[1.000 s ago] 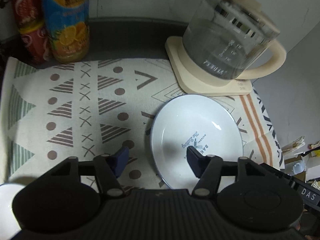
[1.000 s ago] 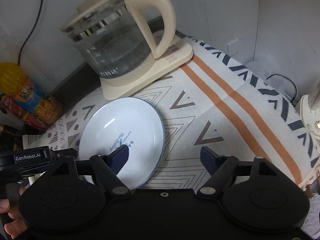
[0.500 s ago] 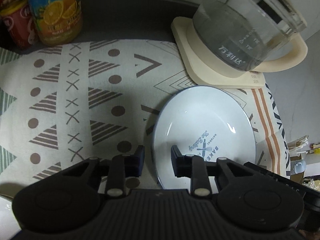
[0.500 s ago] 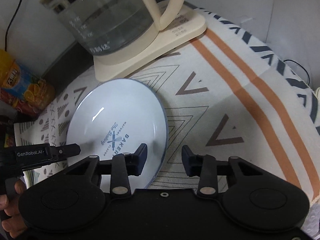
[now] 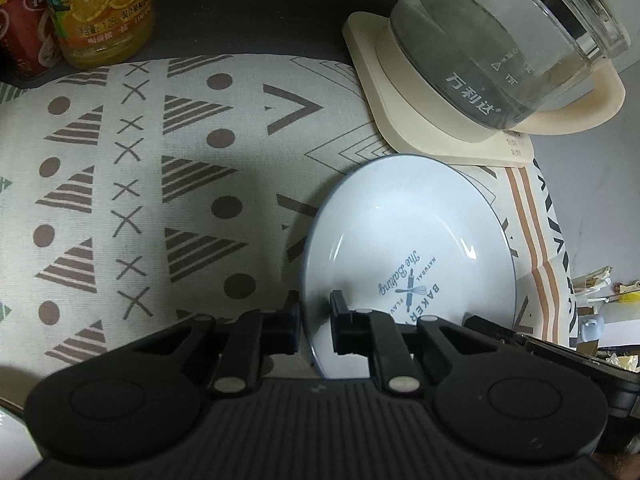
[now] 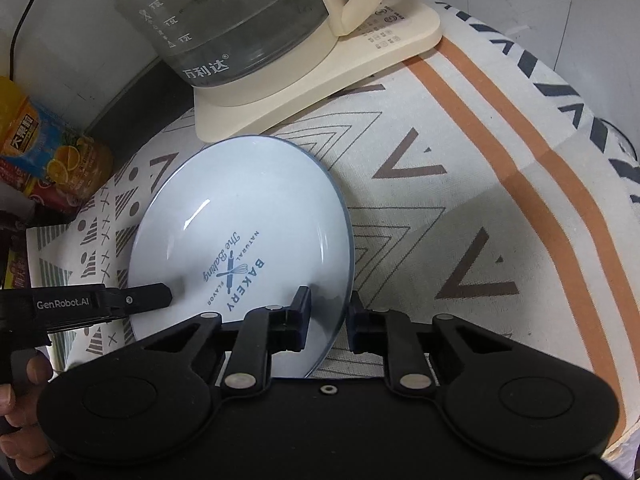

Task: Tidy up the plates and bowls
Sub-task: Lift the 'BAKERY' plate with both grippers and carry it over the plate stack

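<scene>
I see a white plate (image 5: pixel 404 240) with a thin blue rim and a "BAKERY" print lying on the patterned cloth (image 5: pixel 132 184) that covers the desk, just in front of the cream base of a glass kettle (image 5: pixel 500 32).

My left gripper (image 5: pixel 315 322) has its jaws drawn in close on either side of the plate's near left rim: one finger sits inside the plate, the other outside over the cloth, with the rim passing through the narrow gap between them. A sliver of space shows on each side, so I cannot tell whether the jaws are actually pinching the rim.

My right gripper (image 6: pixel 329 322) stands the same way on the plate's (image 6: pixel 240 240) near right edge, one finger over the white surface and the other beyond the rim over the cloth (image 6: pixel 460 208). Here too the jaws are nearly together around the edge, and I cannot tell whether they press on it. In the right wrist view the left gripper's (image 6: pixel 160 295) finger reaches in over the plate's left side.

The kettle (image 6: pixel 240 20) stands on its base behind the plate. An orange juice bottle (image 5: pixel 100 8) and a red can (image 5: pixel 20 36) stand at the far left edge of the cloth.
</scene>
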The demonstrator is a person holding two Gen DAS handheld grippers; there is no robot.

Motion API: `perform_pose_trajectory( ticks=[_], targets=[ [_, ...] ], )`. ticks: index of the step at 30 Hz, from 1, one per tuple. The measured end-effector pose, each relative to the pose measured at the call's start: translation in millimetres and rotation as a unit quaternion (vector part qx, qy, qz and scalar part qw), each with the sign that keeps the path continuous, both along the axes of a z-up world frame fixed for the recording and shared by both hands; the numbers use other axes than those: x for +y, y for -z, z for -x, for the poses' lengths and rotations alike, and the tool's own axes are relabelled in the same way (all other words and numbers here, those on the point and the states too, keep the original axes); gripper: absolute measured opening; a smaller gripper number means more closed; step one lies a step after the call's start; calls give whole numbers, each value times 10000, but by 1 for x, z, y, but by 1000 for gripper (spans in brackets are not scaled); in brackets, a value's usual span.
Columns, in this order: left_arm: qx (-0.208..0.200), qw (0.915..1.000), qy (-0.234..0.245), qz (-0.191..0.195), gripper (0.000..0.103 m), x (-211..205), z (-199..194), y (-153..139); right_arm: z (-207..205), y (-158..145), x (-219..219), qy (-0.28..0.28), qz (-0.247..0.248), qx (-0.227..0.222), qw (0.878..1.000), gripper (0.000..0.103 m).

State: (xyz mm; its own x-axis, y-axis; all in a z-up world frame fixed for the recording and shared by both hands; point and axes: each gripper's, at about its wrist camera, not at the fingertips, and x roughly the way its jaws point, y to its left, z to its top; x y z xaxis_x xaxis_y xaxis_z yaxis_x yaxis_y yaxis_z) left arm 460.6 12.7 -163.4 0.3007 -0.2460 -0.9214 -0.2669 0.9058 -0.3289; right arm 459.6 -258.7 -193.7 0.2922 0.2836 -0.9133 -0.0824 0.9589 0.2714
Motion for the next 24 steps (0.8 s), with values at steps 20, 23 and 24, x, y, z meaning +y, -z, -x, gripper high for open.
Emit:
perform_pose_trajectory(
  ticks=[20,23,24],
  targets=[
    [-908,9956,-205,-49,13,15,5,-59,0,-64,8,-103,-254,-1054,9941,11],
    [-1028,9944,-246,-48,13,17,4,-69,-1,-75,10,-154,-251,-1189,9925,11],
    [-1069,9939,-260,-48,13,18,4,-73,0,-79,11,-159,-257,-1234,9919,11]
  ],
)
